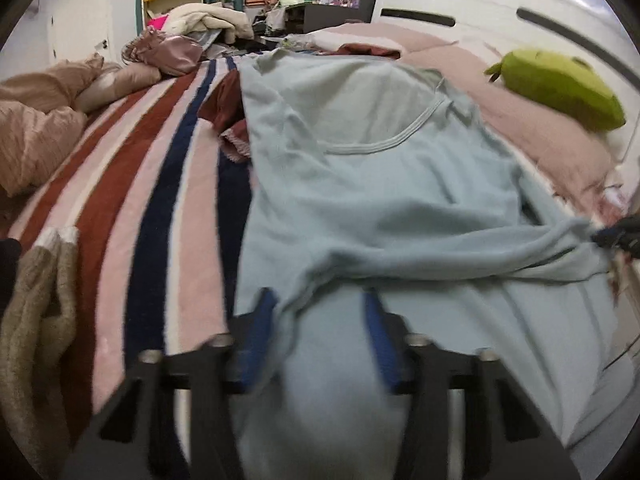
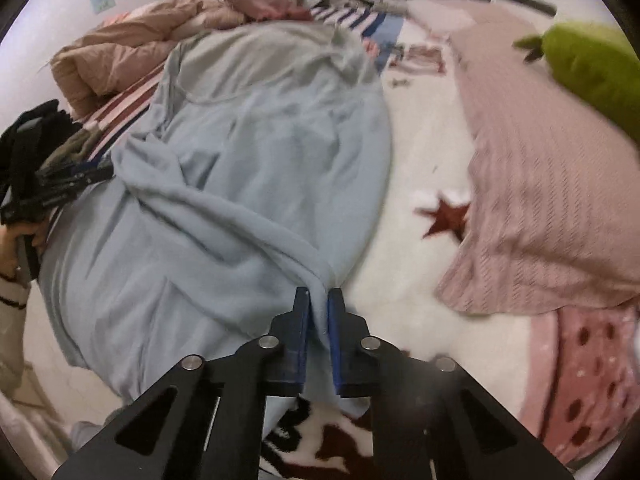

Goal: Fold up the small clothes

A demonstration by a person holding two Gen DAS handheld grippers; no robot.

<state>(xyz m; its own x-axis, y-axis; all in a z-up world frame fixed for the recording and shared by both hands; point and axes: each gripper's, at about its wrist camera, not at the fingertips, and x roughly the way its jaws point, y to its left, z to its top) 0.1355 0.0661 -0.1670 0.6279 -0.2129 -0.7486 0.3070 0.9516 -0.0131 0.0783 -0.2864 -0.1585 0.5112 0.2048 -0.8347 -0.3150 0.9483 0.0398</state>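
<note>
Left wrist view: the pale blue shirt (image 1: 360,184) lies spread on the striped blanket (image 1: 152,184) of the bed, neckline away from the camera, hem nearest. The left claw (image 1: 316,312) straddles a bunched lower edge — cloth sits between its blue pads, though blur prevents confirming that they press on it. At the far right of this view the right claw (image 1: 616,236) pulls a ridge of fabric taut.

Right wrist view: the right claw (image 2: 319,300) is clenched on a gathered fold of the shirt (image 2: 248,152); the left claw (image 2: 80,178) holds station at the opposite edge. The shirt's long axis runs away from both claws — hem near, collar far. Judgement: the two grips mark opposite ends of the lower edge, so the fold should carry forward toward the collar.
</note>
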